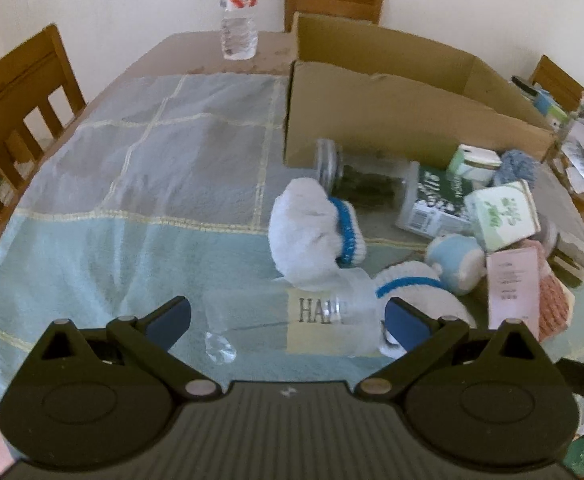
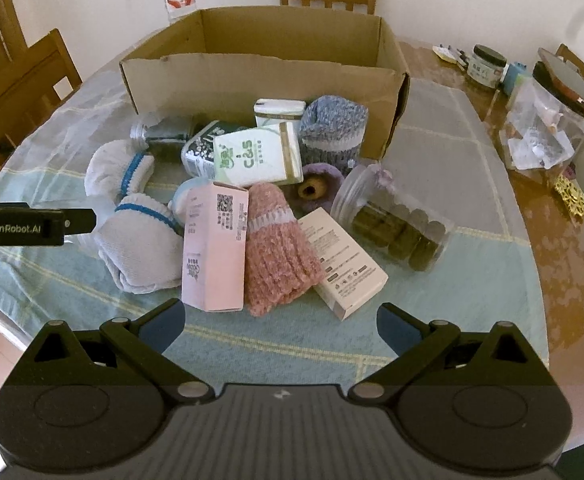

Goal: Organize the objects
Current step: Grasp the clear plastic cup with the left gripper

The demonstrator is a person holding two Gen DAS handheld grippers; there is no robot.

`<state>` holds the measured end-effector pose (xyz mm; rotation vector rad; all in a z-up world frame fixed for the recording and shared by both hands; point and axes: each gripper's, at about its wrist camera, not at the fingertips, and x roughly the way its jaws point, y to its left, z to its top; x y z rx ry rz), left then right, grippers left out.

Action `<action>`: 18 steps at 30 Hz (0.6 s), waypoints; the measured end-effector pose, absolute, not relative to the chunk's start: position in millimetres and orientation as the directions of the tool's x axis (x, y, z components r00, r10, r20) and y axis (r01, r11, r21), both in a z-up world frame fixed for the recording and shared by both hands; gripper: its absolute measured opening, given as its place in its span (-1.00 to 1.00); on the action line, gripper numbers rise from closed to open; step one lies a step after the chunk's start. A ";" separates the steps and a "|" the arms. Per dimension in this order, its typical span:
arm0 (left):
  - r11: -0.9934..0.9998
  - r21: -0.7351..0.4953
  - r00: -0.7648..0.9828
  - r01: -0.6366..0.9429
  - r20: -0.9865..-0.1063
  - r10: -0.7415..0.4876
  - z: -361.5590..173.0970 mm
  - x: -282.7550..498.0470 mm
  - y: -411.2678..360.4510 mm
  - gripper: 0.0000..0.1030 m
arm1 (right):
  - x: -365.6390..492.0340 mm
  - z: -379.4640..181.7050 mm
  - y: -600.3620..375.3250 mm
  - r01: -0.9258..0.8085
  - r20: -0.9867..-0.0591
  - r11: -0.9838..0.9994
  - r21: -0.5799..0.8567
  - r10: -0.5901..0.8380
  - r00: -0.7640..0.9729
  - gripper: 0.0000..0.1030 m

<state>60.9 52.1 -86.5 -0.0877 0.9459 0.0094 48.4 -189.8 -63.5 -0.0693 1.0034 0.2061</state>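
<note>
A pile of objects lies on the table in front of an open cardboard box, which also shows in the left wrist view. The pile holds white socks with blue bands, a pink box, a pink knitted sock, a white box, a green-and-white carton, a grey knitted sock and a clear jar of dark biscuits. My left gripper is open, with a clear plastic bottle lying between its fingers. My right gripper is open and empty, just before the pink box and pink sock.
A blue-green cloth covers the table. A water bottle stands at the far edge. Wooden chairs surround the table. Jars and a clear container stand at the right. The left gripper's body enters the right wrist view at left.
</note>
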 end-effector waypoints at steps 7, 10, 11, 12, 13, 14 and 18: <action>0.995 -0.078 0.554 -0.055 -0.832 -0.035 -92.9 58.6 65.6 0.99 | 52.2 -66.7 -191.9 -0.185 -0.853 0.982 0.032 0.123 0.507 1.00; 0.996 -0.069 0.548 -0.053 -0.836 -0.029 -92.7 55.6 71.8 0.99 | 54.5 -67.0 -195.6 -0.167 -0.857 0.986 0.030 0.111 0.503 1.00; 0.996 -0.069 0.546 -0.049 -0.837 -0.032 -92.7 55.2 74.0 0.99 | 55.2 -66.4 -197.0 -0.160 -0.858 0.987 0.031 0.109 0.502 1.00; 0.997 -0.070 0.544 -0.041 -0.838 -0.037 -93.0 55.6 75.7 0.99 | 56.0 -65.6 -198.9 -0.152 -0.858 0.988 0.034 0.106 0.502 1.00; 0.997 -0.069 0.542 -0.031 -0.840 -0.042 -93.1 56.2 77.0 0.99 | 56.7 -64.5 -200.7 -0.143 -0.858 0.989 0.036 0.104 0.503 1.00; 0.998 -0.066 0.539 -0.024 -0.841 -0.042 -93.1 57.0 78.1 0.99 | 57.7 -62.8 -202.5 -0.135 -0.858 0.990 0.037 0.101 0.505 1.00; 0.999 -0.050 0.530 0.006 -0.846 -0.046 -92.8 60.0 83.1 0.99 | 62.9 -55.2 -209.3 -0.093 -0.853 0.995 0.035 0.078 0.515 1.00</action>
